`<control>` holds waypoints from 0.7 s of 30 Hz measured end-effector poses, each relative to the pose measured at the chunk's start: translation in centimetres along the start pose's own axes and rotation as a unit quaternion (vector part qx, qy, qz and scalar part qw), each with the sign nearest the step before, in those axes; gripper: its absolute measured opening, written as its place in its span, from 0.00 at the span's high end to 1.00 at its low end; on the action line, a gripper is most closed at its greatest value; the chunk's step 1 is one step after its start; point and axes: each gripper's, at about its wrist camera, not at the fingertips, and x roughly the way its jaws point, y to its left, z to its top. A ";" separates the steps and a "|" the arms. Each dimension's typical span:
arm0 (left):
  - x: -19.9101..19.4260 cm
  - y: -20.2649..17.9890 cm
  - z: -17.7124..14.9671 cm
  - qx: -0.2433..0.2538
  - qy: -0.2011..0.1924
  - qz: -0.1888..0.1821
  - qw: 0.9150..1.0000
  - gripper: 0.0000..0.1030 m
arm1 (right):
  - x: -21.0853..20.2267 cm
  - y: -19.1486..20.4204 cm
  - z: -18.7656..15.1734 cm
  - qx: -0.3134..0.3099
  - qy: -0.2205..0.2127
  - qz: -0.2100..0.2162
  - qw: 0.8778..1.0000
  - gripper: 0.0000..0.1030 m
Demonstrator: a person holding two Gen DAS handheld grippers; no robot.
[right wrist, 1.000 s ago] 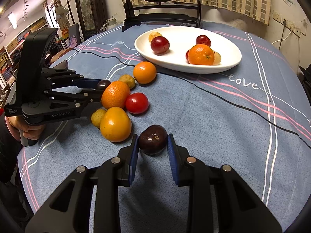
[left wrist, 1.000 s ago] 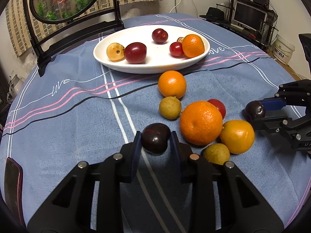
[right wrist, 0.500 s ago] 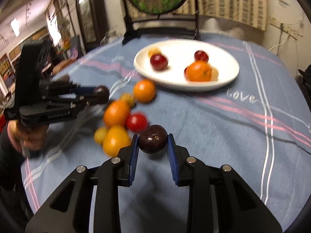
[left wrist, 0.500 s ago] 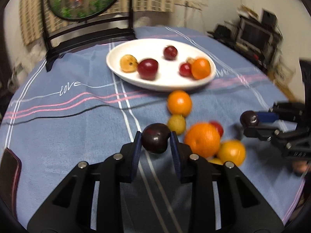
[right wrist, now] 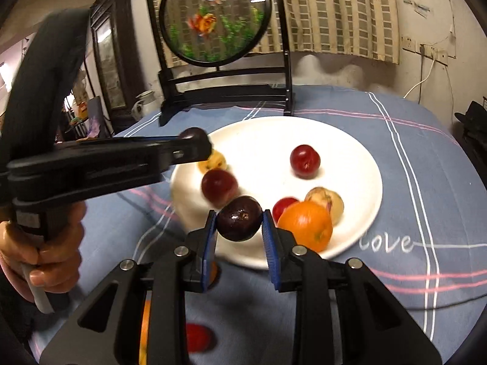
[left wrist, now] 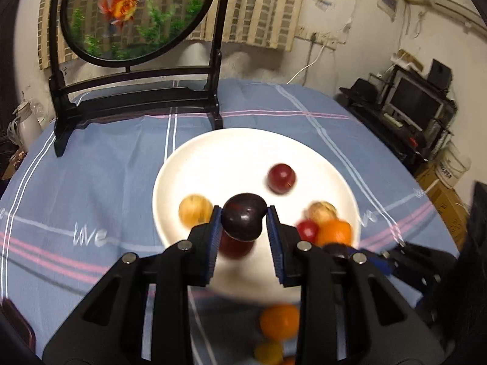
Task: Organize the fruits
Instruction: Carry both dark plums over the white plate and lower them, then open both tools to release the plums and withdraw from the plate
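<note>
One white oval plate carries six fruits: two red plums, one small red fruit, two pale yellow fruits and one orange. Two dark purple plums sit clamped, one in each of two black grippers.

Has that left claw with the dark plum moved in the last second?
Yes. The left gripper carried its dark plum from the loose fruit toward the white plate.

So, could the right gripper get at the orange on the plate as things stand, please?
Probably not yet. The right gripper is shut on a dark plum, so its jaws are full. The orange sits just beside it on the white plate, with nothing between them, so setting the plum down first should free it.
</note>
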 end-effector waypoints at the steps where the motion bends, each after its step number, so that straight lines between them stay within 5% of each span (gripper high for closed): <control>1: 0.7 0.1 0.4 -0.003 0.004 0.000 1.000 0.71 | 0.4 -0.2 0.4 0.003 0.000 0.001 1.000 0.71; 13: 6.3 1.3 2.6 -0.005 0.041 0.018 0.999 0.70 | 3.7 -0.2 1.7 -0.011 0.022 0.005 1.000 0.71; 15: 5.9 1.3 2.7 -0.006 0.034 0.025 0.999 0.43 | 3.7 -0.3 1.8 -0.016 0.022 0.008 1.000 0.63; 18: 4.0 1.4 2.5 -0.014 0.005 0.036 0.999 0.30 | 3.0 -0.1 2.0 -0.012 0.014 0.013 1.000 0.41; 21: 1.5 1.5 1.8 -0.020 -0.011 0.043 0.999 0.08 | 1.5 0.3 2.1 -0.016 -0.001 0.022 1.000 0.41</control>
